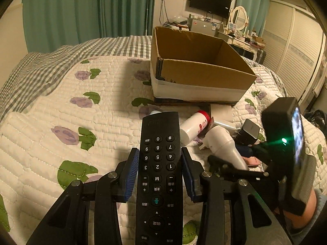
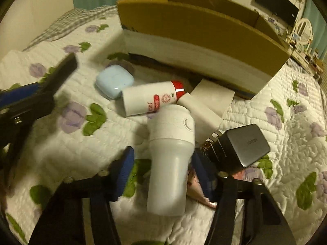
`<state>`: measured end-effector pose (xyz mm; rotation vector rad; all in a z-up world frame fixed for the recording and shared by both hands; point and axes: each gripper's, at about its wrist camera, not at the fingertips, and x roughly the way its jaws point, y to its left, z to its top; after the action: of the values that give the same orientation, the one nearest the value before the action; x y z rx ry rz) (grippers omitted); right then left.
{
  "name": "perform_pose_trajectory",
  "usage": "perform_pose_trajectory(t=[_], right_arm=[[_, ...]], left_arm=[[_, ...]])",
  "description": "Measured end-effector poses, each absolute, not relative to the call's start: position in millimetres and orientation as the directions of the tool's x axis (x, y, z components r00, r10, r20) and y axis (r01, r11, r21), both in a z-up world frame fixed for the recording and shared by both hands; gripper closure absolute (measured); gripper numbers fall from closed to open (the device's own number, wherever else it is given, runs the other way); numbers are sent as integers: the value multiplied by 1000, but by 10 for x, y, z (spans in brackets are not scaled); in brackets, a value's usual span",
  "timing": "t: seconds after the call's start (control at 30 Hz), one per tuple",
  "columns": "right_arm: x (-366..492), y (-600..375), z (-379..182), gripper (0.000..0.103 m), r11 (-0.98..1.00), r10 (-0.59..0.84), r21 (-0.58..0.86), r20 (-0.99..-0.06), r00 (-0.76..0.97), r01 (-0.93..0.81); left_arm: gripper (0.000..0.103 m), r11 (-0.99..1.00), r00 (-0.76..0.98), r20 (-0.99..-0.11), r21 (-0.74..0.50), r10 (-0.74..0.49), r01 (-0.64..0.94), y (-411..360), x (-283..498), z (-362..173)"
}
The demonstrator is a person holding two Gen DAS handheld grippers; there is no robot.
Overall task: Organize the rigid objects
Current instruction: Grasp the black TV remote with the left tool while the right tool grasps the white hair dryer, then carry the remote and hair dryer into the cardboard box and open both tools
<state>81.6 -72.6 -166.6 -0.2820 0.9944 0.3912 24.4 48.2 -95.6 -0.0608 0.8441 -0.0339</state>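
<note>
Left of the cardboard box (image 1: 202, 69), the left hand-held gripper (image 1: 160, 173) clamps a black remote (image 1: 159, 175) above the bed (image 1: 61, 112). Before the box, the right hand-held gripper (image 2: 163, 171) straddles a white dryer-shaped device (image 2: 169, 159); contact unclear.

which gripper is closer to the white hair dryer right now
Right. The right gripper straddles the white hair dryer's handle, pads not clearly pressing. The left gripper is off to the side, shut on the black remote.
</note>
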Motion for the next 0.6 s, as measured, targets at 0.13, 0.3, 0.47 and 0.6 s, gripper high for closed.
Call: perform_pose_trajectory(t=[0.13,0.3,0.47,0.6], right_arm=[[859,-780,-1659,63,904,206,-20,-854,477,-427],[711,-853,-1407,63,898,245,-10,-819,519,-440],[604,-1014,-981,63,900,290,15,-766,573,-435],[609,-1088,-630,63,900,301,1,-726,619,-436]], left_arm=[[63,998,675,-736,-54,-46,10,441,209,-910],[63,999,694,-719,-41,-37,11,354,147,-750],[63,999,727,-685,-33,-36,18,247,137,-445],[63,999,769,-637,-27,-52,45,108,255,-53]])
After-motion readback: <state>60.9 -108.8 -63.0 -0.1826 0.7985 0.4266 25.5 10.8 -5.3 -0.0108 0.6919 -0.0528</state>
